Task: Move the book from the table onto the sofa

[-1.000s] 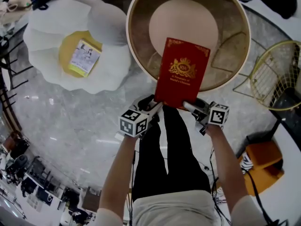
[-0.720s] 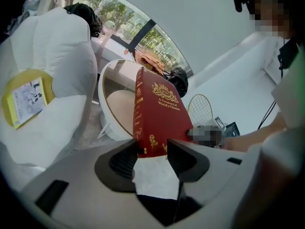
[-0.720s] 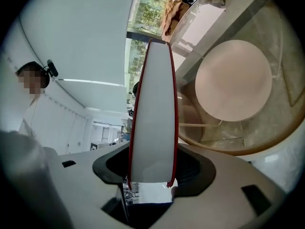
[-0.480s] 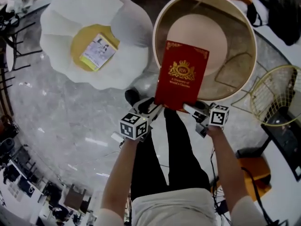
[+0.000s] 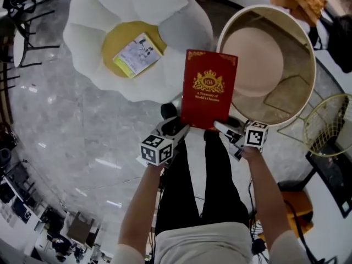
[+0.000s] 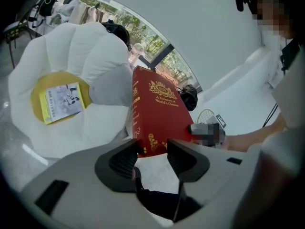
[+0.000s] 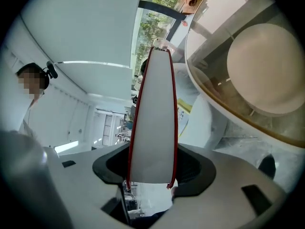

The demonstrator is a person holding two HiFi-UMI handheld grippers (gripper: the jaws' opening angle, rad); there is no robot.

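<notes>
Left gripper [image 6: 151,149]: fingers pinching the spine-side bottom corner of the red hardcover book with the gold crest [image 6: 159,111]. Right gripper [image 7: 151,168]: fingers pinching the other bottom corner across the page block, one pad on each cover. Neither grip looks any different from a second ago. The book sticks out ahead of both grippers, front cover facing up at the head camera.

What has changed is the book's place. A second ago it hung squarely over the round wood-rimmed surface [image 5: 268,7]. Now, in the head view, it sits between the two pieces of furniture. Its right edge just overlaps the rim and its left edge overlaps the near petal of the white petal-shaped sofa [image 5: 110,10]. I've turned toward the sofa with the book held the same way between my grippers, and I see no slip.

Meaning: the lift-off is done and I'm mid-carry, past halfway by my guess. It isn't placed yet; the book is in the air, touching only my fingers.

Ahead, the sofa's round yellow seat cushion [image 5: 122,34] already has a pale printed booklet [image 5: 137,55] lying on it. If I aim dead centre, I probably land on the booklet. The seat looks soft, so I'd let go on both sides together, or the book may tip.
</notes>
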